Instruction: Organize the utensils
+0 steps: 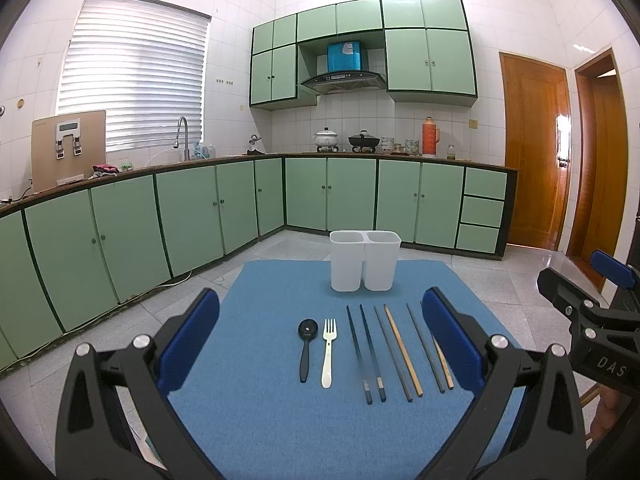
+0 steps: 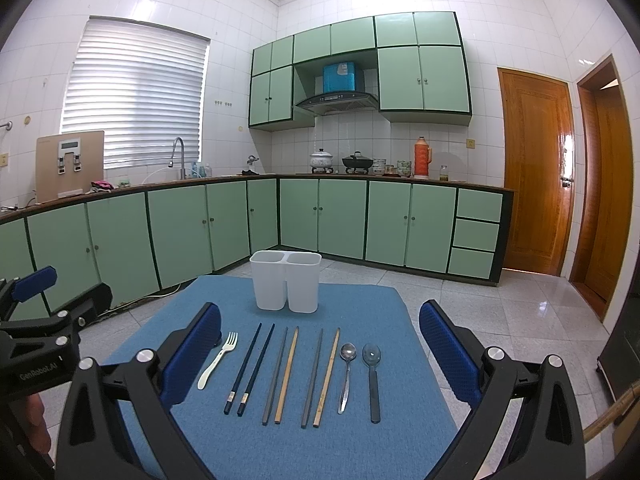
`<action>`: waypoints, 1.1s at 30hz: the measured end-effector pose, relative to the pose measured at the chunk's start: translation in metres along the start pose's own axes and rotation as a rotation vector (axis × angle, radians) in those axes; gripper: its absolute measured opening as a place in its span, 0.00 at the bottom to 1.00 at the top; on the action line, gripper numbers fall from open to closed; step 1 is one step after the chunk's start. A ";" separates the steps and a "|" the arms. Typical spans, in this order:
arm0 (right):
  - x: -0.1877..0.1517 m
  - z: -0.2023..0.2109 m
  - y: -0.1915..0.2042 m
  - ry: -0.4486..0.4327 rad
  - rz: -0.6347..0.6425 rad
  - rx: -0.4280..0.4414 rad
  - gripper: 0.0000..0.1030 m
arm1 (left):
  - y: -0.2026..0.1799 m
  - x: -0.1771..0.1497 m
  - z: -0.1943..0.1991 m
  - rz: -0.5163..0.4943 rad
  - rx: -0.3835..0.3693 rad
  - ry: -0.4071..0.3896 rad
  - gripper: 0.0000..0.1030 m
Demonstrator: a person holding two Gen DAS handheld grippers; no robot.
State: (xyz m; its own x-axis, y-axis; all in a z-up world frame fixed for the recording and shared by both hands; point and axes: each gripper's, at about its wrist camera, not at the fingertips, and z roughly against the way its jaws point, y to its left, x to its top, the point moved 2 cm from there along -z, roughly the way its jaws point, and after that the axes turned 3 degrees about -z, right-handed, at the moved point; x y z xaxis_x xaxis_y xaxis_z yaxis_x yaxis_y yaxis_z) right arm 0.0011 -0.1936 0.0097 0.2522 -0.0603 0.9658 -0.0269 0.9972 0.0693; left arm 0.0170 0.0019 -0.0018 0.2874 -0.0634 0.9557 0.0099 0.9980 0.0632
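A white two-compartment holder [image 1: 365, 261] [image 2: 286, 281] stands at the far end of a blue mat [image 1: 280, 412] [image 2: 360, 436]. Utensils lie in a row before it: a black spoon [image 1: 305, 349], a white fork [image 1: 328, 352] [image 2: 218, 360], several chopsticks [image 1: 372, 354] [image 2: 286, 374], a metal spoon [image 2: 346, 376] and a dark-handled spoon [image 2: 373, 380]. My left gripper [image 1: 320, 344] is open and empty, above the mat's near side. My right gripper [image 2: 320, 344] is open and empty, also above the near side. Each gripper shows at the edge of the other's view.
The mat covers a small table on a tiled kitchen floor. Green cabinets [image 1: 332, 196] run along the far and left walls. Wooden doors [image 1: 536, 156] stand at the right.
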 end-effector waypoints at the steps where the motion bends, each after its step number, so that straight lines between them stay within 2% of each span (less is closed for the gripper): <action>1: 0.000 0.000 0.000 0.000 -0.001 0.000 0.94 | 0.002 0.001 0.000 0.002 0.002 -0.001 0.95; 33: 0.001 0.000 -0.001 0.000 -0.001 0.001 0.94 | 0.007 0.006 0.002 0.003 0.003 -0.004 0.95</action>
State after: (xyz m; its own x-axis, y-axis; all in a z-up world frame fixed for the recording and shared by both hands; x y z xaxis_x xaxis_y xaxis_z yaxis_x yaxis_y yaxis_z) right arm 0.0012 -0.1942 0.0106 0.2518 -0.0614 0.9658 -0.0272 0.9971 0.0704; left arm 0.0174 0.0082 0.0050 0.2840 -0.0602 0.9569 0.0061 0.9981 0.0609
